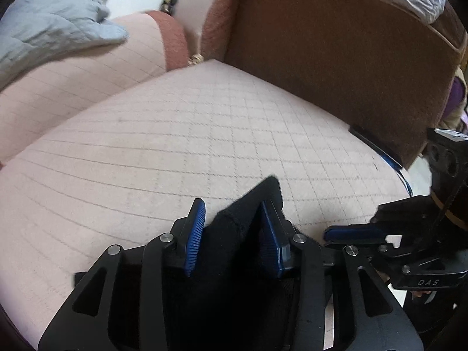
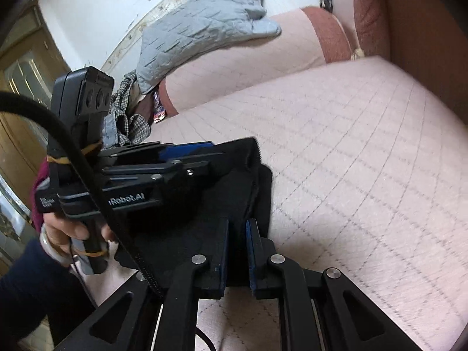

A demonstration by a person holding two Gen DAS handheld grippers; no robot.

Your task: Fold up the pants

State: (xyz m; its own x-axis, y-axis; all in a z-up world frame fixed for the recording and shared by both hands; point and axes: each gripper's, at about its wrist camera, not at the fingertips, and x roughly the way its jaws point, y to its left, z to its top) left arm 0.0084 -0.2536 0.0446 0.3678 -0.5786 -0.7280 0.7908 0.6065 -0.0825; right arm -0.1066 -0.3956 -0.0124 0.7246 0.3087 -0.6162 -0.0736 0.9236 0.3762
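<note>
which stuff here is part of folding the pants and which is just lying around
Part of the job:
- black pants
- left tool, pants between its pads
- right tool, shut on the pants
- quilted pink cushion, the folding surface

Lying about:
- grey quilted blanket
- checked cloth
- brown sofa back

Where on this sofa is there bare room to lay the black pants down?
The pink quilted seat cushion lies bare from the claws to the brown backrest. Crowded: the grey quilted blanket on the neighbouring cushion, and the near edge holding the black pants.
</note>
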